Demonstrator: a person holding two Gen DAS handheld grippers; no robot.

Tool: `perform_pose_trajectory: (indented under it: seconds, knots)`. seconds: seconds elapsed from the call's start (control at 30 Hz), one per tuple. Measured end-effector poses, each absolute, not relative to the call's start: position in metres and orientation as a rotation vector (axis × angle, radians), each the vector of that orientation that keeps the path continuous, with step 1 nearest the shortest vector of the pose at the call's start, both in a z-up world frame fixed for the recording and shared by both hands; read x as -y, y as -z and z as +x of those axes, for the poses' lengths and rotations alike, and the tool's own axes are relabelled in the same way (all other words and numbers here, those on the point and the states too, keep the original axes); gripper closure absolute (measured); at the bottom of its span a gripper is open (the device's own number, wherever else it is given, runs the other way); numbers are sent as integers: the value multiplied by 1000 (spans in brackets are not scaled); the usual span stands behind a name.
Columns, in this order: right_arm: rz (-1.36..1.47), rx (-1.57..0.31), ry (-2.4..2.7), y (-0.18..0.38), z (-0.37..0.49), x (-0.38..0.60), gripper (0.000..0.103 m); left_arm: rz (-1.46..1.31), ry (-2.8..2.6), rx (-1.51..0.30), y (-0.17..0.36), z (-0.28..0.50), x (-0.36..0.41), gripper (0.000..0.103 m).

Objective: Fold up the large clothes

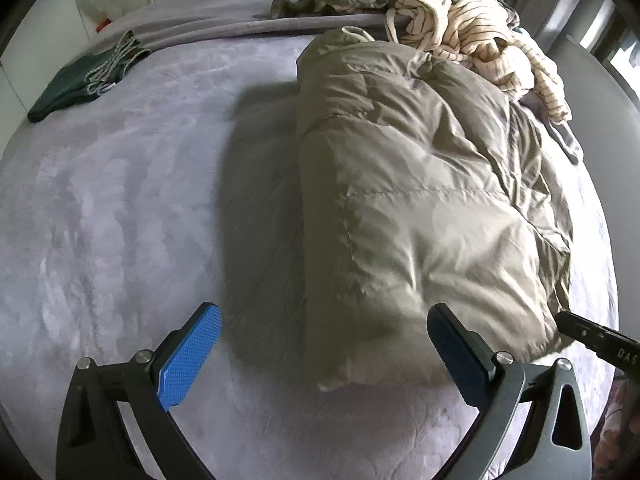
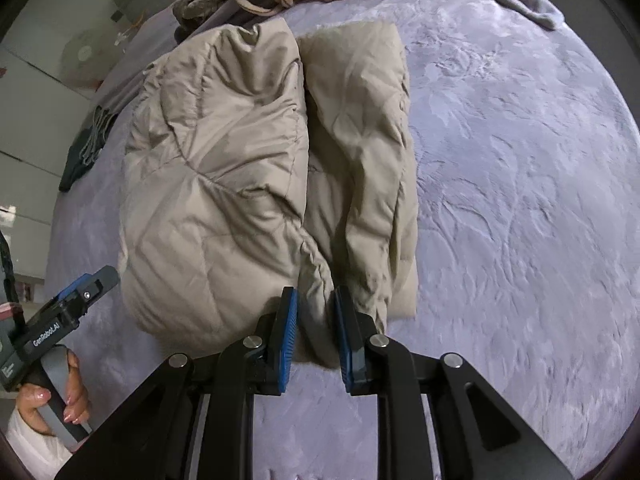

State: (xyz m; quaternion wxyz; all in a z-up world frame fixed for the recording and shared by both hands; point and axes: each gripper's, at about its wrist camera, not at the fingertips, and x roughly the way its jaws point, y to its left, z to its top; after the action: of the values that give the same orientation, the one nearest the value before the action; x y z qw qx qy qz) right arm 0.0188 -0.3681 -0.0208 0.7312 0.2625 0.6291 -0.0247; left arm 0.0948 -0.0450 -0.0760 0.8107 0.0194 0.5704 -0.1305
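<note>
Khaki puffer coat (image 2: 224,168) edge clamped in right gripper (image 2: 316,334) jaws; left gripper (image 1: 324,356) jaws spread, its right pad hiding the hem.

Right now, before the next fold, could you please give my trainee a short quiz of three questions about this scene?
1. True or false: the left gripper is shut on the jacket.
2. Which gripper holds a fold of the jacket? A) left B) right C) neither
3. Fill in: the folded dark green garment lies on the ____ bedcover, apart from the jacket.

Key:
1. False. Its jaws stand wide open near the jacket's near end.
2. B. The right gripper is shut on a fold at the jacket's near edge.
3. Grey.
</note>
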Motion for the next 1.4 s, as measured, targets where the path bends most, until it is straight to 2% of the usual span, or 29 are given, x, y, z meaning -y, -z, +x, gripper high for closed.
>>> perform_pose_trajectory:
  seconds: [0.33,0.67,0.7,0.73,0.8,0.9,1.13,1.27,1.3,1.4]
  knots:
    - [614,-1362,127,-21,-30,340,82,51,333,-1217,41,66,25,0]
    - [564,-1296,146,-71,-51,309,81,94,299,-1135,-5,25,9,0]
    - [552,-1282,148,-76,-52,308,76,90,291,-1131,-9,22,7,0]
    - [538,-1267,147,-83,-53,309,63,90,278,-1123,-13,19,7,0]
    - [503,-1239,148,-94,-56,310,48,91,243,-1107,-22,10,6,0]
    - [448,-1199,140,-111,-61,311,46,91,217,-1086,-33,-2,7,0]
    - [408,-1134,146,-132,-69,315,31,79,174,-1036,-53,-20,7,0]
    - [389,-1120,148,-139,-71,314,28,89,168,-1020,-59,-27,7,0]
    - [387,-1119,145,-140,-72,313,23,88,168,-1020,-59,-28,6,0]
    - [374,-1110,143,-143,-74,310,22,91,161,-1018,-61,-30,4,0]
